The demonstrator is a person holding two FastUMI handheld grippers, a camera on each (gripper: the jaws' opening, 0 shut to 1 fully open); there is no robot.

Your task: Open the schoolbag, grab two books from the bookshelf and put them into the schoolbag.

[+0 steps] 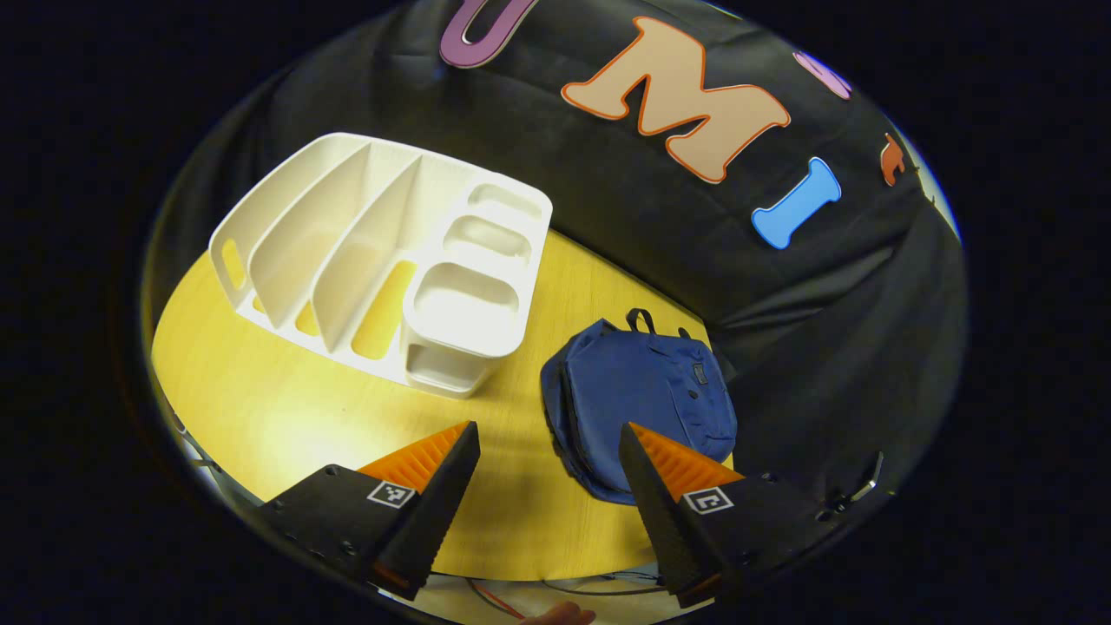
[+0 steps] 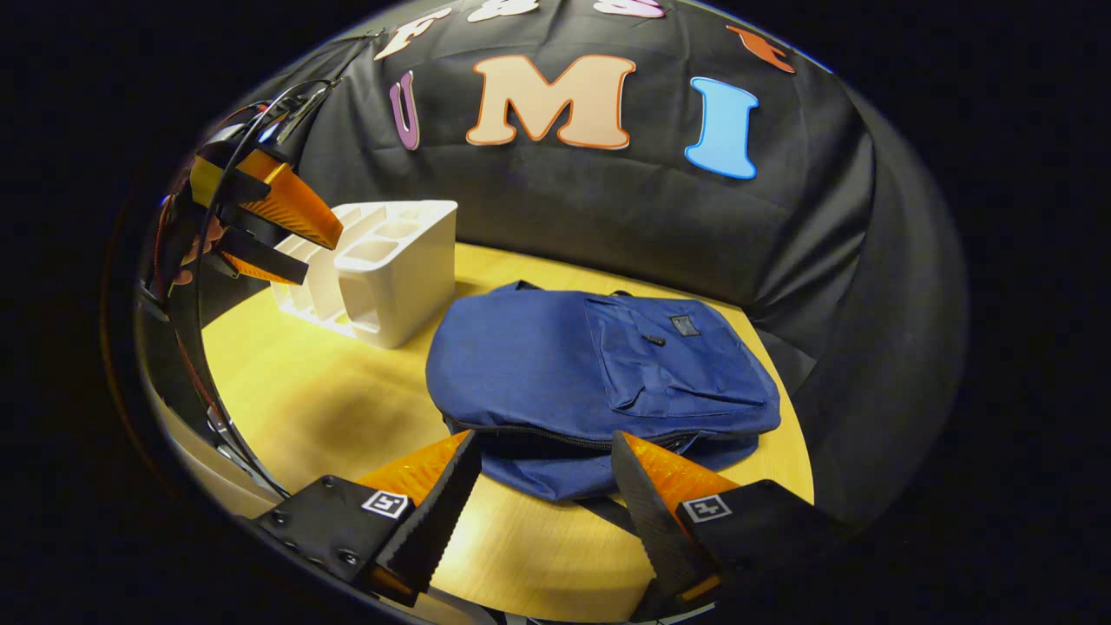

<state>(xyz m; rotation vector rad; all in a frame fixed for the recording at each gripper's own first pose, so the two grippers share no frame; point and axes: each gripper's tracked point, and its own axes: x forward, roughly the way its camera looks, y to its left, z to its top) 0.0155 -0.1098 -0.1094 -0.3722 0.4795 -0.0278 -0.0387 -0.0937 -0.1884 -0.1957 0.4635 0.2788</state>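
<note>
Both claws wide, empty: left claw point(image 1: 548, 443) high over worktop point(image 1: 286, 408), right claw point(image 2: 545, 451) near schoolbag point(image 2: 599, 382). Bag soft, floppy, likely light; pinch zipper point(image 2: 555, 438) pull, hold fabric beside.

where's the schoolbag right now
The blue schoolbag lies flat on the yellow table, to the right of the white bookshelf in the right gripper view, just beyond the open right gripper.

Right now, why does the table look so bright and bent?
In the left gripper view, glare pools on the table near the white bookshelf; fisheye curves its edge. In the right gripper view, the blue schoolbag is evenly lit, a soft shadow beside it.
</note>
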